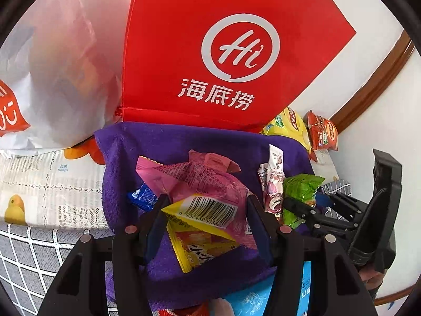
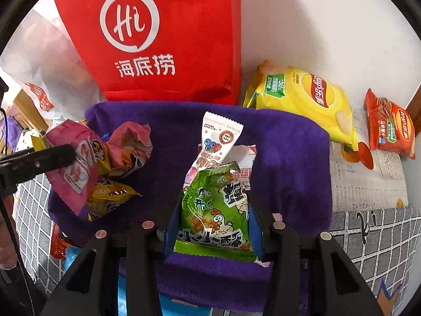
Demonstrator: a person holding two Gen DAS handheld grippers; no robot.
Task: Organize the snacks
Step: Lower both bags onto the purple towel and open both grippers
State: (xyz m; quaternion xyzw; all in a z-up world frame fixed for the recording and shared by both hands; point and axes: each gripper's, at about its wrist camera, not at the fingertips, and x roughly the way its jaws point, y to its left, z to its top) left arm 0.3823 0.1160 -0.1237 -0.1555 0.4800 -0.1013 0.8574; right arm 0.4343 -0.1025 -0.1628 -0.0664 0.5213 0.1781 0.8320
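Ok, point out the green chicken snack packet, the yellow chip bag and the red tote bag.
green chicken snack packet (image 2: 215, 210), right wrist view, on the printed front.
yellow chip bag (image 2: 302, 97), right wrist view, on its front panel.
red tote bag (image 2: 168, 26), right wrist view, beside the logo.

A grey grid-patterned cloth (image 2: 373, 239) covers the surface, bearing a purple towel (image 2: 289, 158), fruit-printed sheet (image 2: 368, 181) and red bag (image 2: 168, 39)

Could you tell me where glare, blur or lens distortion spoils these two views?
Left wrist view: the white plastic bag at upper left is washed out and soft; fisheye bends the wooden trim. Right wrist view: the wall is bright but unglared, the green snack packet sharp, the red bag bowed near the rim.
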